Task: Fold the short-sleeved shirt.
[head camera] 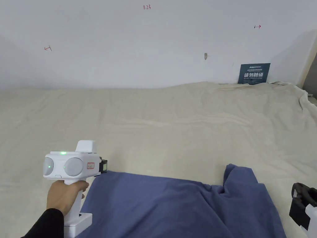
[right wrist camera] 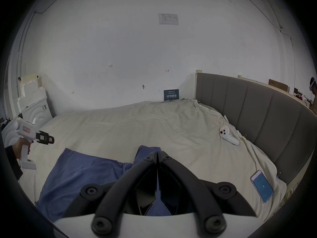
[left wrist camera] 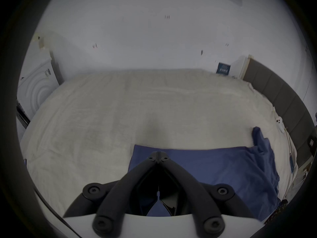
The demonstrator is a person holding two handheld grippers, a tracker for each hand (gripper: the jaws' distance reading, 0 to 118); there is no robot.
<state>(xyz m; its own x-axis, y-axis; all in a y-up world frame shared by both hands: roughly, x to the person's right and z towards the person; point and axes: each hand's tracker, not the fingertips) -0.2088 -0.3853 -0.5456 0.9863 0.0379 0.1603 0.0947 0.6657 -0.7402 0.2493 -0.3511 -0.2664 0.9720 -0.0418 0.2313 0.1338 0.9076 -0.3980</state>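
A blue short-sleeved shirt [head camera: 173,207] lies spread on the cream bed sheet [head camera: 170,124] at the near edge, with one sleeve [head camera: 240,176] sticking up at its far right. My left gripper [head camera: 104,166], white and held in a hand, hovers at the shirt's far left corner. In the left gripper view its jaws [left wrist camera: 158,153] meet over the shirt [left wrist camera: 214,166] with nothing between them. The right gripper [head camera: 298,192] hangs just off the shirt's right edge. Its jaws [right wrist camera: 157,153] are shut and empty in front of the sleeve [right wrist camera: 145,149]. The right gripper view also shows the left gripper [right wrist camera: 50,139] above the bed.
A white controller [right wrist camera: 229,136] and a phone [right wrist camera: 262,186] lie on the sheet near the grey headboard [right wrist camera: 257,107] at the right. A blue sign [head camera: 254,73] leans against the white wall. White foam blocks [right wrist camera: 34,111] stand beyond the bed's left end.
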